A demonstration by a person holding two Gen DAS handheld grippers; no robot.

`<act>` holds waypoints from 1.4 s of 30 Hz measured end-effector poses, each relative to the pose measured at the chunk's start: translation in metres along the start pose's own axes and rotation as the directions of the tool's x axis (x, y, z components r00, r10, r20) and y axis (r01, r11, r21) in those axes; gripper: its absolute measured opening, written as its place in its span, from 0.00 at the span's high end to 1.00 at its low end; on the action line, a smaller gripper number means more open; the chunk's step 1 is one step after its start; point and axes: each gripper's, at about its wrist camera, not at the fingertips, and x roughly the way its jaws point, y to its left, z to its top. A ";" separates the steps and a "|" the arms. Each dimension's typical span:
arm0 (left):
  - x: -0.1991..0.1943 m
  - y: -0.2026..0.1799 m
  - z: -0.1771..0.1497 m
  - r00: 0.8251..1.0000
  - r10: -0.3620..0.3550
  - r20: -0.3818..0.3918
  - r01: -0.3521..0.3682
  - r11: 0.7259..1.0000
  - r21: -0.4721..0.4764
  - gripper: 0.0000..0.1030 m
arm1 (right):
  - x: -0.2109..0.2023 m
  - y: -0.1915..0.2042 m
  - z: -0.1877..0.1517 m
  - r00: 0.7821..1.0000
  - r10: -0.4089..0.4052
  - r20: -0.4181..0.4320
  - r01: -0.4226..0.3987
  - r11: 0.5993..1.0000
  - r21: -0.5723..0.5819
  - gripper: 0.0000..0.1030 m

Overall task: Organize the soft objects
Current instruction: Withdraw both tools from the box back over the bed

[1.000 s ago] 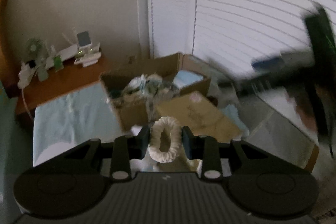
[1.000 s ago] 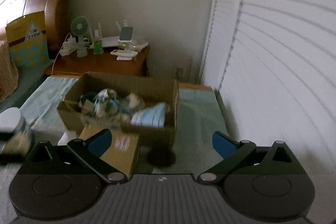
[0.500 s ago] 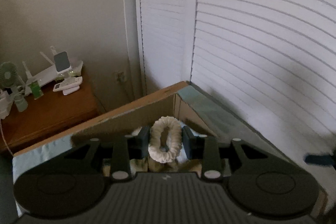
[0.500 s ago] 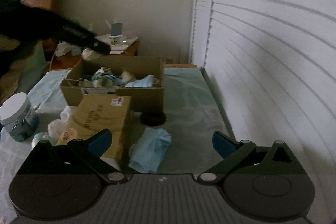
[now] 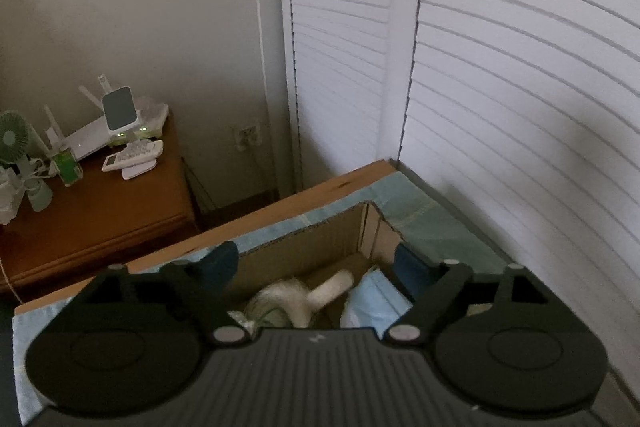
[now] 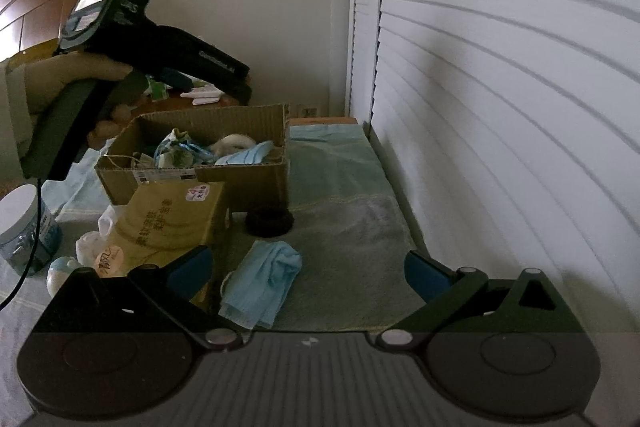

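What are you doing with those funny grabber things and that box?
Someone is tidying soft things into the cardboard box. The left gripper hangs open over the box, and a white fluffy scrunchie lies inside beside a blue face mask. The right gripper is open too, holding nothing. In front of it another blue mask and a black scrunchie lie outside the box on the green towel.

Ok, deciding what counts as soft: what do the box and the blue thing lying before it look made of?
The box looks like corrugated cardboard, matte brown, fluting showing along its torn rim. The blue thing seems thin nonwoven fabric, pleated and crumpled, probably a disposable face mask.
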 end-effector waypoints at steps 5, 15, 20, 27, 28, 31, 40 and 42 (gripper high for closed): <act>-0.027 0.001 -0.005 1.000 0.003 0.028 -0.004 1.000 0.012 0.07 | 0.000 0.001 0.000 1.000 -0.011 -0.013 0.011 1.000 -0.002 0.00; -0.093 -0.012 -0.042 0.997 0.005 0.073 -0.007 0.999 0.040 0.04 | -0.007 0.001 -0.001 0.998 -0.037 -0.041 0.038 0.999 0.009 0.00; -0.126 -0.019 -0.072 0.994 0.008 0.110 -0.012 1.000 0.028 0.03 | -0.015 0.001 -0.003 0.999 -0.033 -0.035 0.033 0.999 0.011 0.00; -0.162 -0.021 -0.116 0.992 0.019 0.125 -0.013 0.999 -0.051 0.01 | -0.021 -0.001 -0.012 0.999 -0.033 -0.039 0.033 0.999 -0.001 0.00; -0.164 -0.020 -0.123 0.993 0.013 0.117 -0.004 0.997 -0.071 0.01 | -0.021 -0.002 -0.014 0.999 -0.032 -0.042 0.032 0.999 0.000 0.00; -0.167 -0.018 -0.143 0.995 0.023 0.094 -0.013 0.994 -0.106 0.01 | -0.020 -0.004 -0.021 0.998 -0.035 -0.059 0.035 0.999 -0.002 0.00; -0.155 -0.012 -0.199 0.993 0.117 0.030 -0.110 0.980 -0.163 0.01 | -0.005 -0.006 -0.041 0.993 -0.025 -0.115 0.021 0.999 -0.034 0.00; -0.148 -0.010 -0.208 0.992 0.129 0.015 -0.125 0.977 -0.170 0.01 | 0.000 -0.005 -0.045 0.991 -0.026 -0.129 0.021 0.999 -0.048 0.00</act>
